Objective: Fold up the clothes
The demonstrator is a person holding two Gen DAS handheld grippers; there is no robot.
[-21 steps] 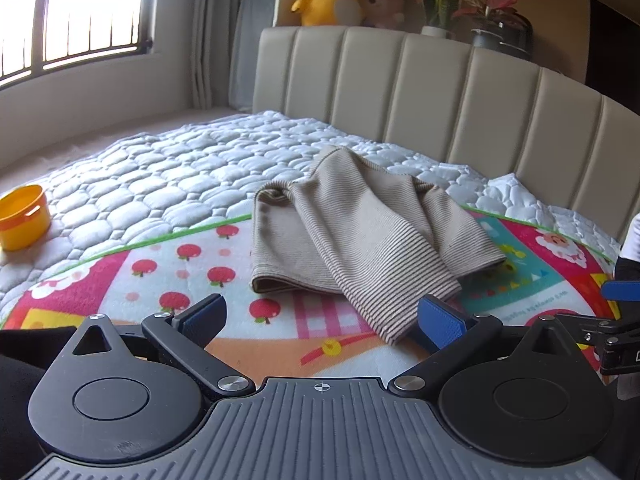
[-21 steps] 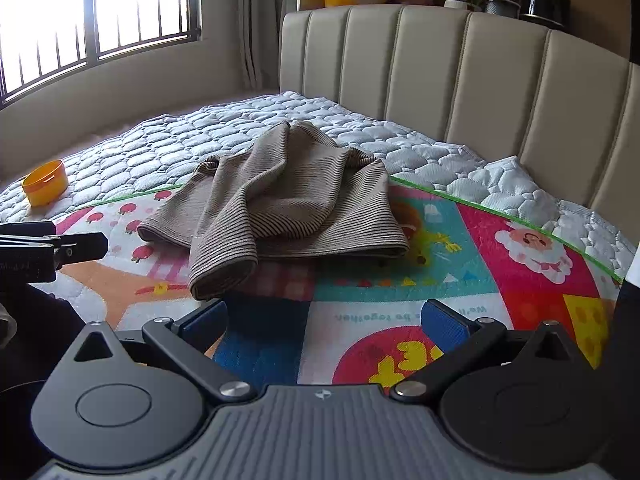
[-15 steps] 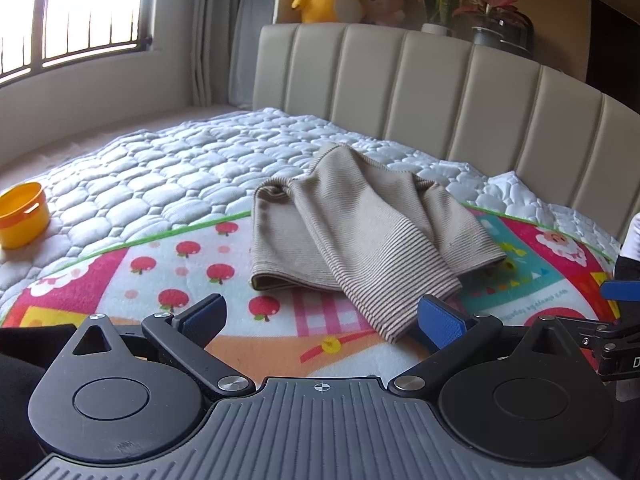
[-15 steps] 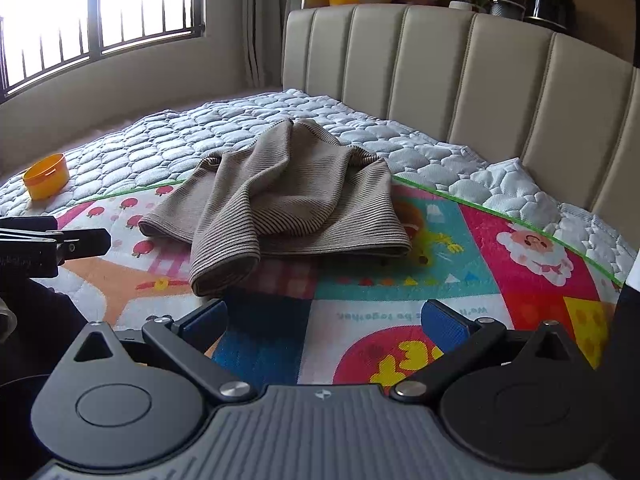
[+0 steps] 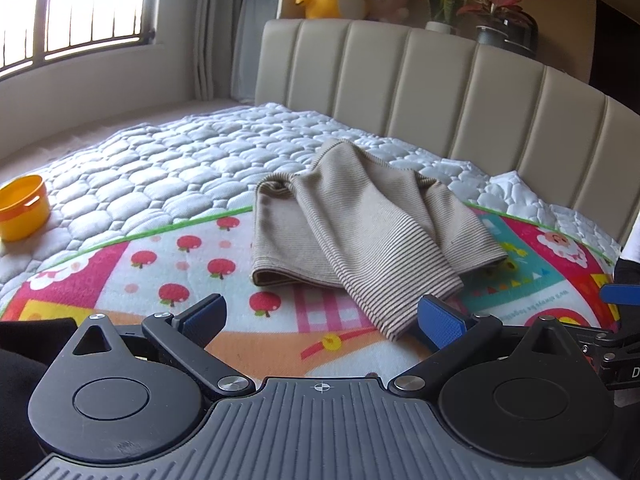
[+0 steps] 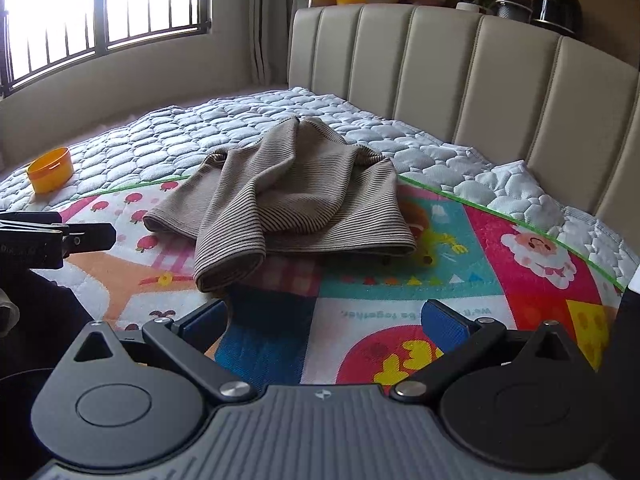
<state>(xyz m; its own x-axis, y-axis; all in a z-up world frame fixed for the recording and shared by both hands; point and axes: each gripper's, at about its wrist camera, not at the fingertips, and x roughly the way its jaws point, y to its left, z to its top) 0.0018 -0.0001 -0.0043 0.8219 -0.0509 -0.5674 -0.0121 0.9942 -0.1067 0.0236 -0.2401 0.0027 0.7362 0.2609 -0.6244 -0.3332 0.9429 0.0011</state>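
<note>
Left claw (image 5: 320, 320) agape, striped sweater (image 5: 360, 232) just ahead, untouched

Sunlit barred window (image 5: 76, 16), beige headboard (image 5: 440, 92)

Both the left gripper (image 5: 322, 320) and right gripper (image 6: 324, 318) share black linkages, silver screws, blue fingertip pads (image 5: 440, 318), ribbed grey bodies

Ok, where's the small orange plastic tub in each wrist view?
Left wrist: small orange plastic tub at the far left edge, on the white quilt.
Right wrist: upper left, on the quilt beyond the colourful play mat.
Shared landmark: the beige striped knitted garment, to its right.
</note>
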